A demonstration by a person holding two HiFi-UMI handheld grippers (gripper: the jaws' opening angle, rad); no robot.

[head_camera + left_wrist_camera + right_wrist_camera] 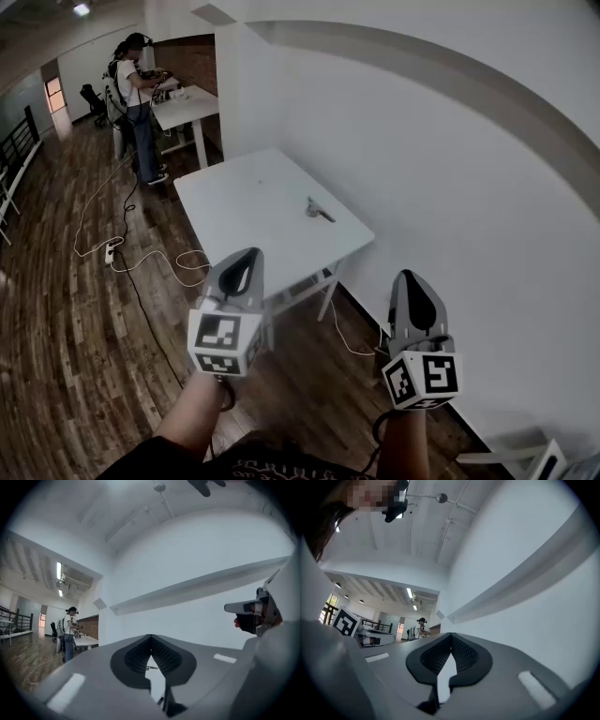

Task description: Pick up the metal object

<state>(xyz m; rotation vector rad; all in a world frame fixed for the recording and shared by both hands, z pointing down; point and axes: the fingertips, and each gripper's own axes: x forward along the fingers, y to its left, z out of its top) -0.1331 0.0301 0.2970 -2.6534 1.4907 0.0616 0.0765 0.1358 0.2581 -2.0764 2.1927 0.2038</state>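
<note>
A small metal object [318, 210] lies on a white table [253, 220] ahead of me in the head view, toward the table's right side. My left gripper [246, 255] is held up in front of the table's near edge, its jaws shut with nothing in them. My right gripper [411, 277] is off to the right of the table, over the wooden floor by the wall, jaws also shut and empty. Through the left gripper's closed jaws, a sliver of the metal object [151, 668] shows far off. The right gripper [451, 634] points at the white wall.
A white wall [450, 187] runs along the right. Cables [141, 258] trail over the wooden floor left of the table. A person [139, 103] stands at a second white table [187, 108] at the back. Part of a white chair [525, 459] sits at bottom right.
</note>
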